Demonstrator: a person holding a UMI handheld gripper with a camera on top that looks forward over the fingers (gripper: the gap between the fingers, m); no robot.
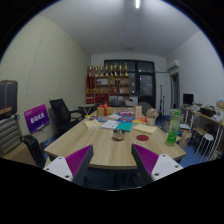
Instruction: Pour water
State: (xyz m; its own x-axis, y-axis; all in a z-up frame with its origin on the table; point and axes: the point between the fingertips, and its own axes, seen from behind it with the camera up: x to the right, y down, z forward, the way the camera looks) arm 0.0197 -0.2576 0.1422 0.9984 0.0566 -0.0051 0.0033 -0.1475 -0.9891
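Gripper (112, 165) spread wide, purple-padded fingers (78, 160) empty (nothing held), well back from cluttered wooden table (95, 142); green bottle (173, 128) upright.

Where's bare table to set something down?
Free: the near table strip just beyond the open gripper, and its near left end. Crowded: the far middle with papers, and the right end around the green bottle.

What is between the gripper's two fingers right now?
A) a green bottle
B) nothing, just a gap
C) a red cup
B: the gripper is open, and between its fingers there is only a gap with the table behind; the green bottle stands far beyond them on the table.
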